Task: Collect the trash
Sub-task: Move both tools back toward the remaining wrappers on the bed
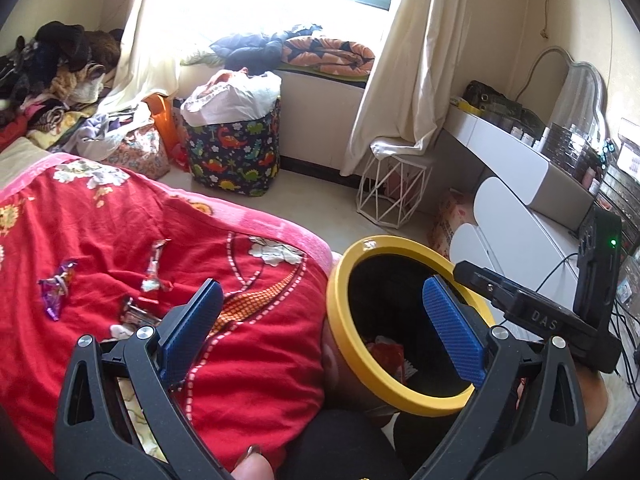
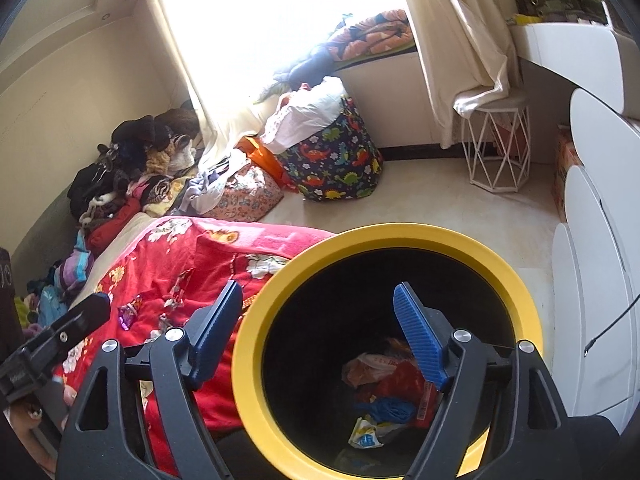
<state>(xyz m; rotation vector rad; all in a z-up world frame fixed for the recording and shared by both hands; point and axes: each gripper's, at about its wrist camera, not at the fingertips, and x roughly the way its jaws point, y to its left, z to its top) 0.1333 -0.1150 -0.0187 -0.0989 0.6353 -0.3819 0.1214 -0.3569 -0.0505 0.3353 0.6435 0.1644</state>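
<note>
black tong arms fill the bottom of both views. both grippers stand wide open with nothing between their blue pads: the left gripper [image 1: 324, 316] straddles the edge of the bed and the bin's rim, and the right gripper [image 2: 320, 308] hangs over the bin's mouth, one pad above the dark inside, the other over the blanket.

largest is the red floral blanket [image 1: 120, 220], covering the bed up to its pink edge, which runs just beside the bin. beyond that edge lies a pale floor [image 2: 420, 196], open between the bed, a dinosaur-print basket [image 1: 234, 156] under the window, a white wire stool [image 1: 394, 190] and the white drawers [image 2: 596, 280] along the right.

the yellow-rimmed bin [image 2: 256, 360] sits tight against the bed's corner, with a strip of bare floor between it and the drawers. crumpled wrappers in the bin [image 2: 384, 392] lie on its black bottom: red, blue and white pieces.

smallest, still on the blanket well left of the bin: a silver wrapper [image 1: 152, 268], a purple wrapper [image 1: 56, 290] and a small crumpled piece [image 1: 134, 312] near the left pad.
</note>
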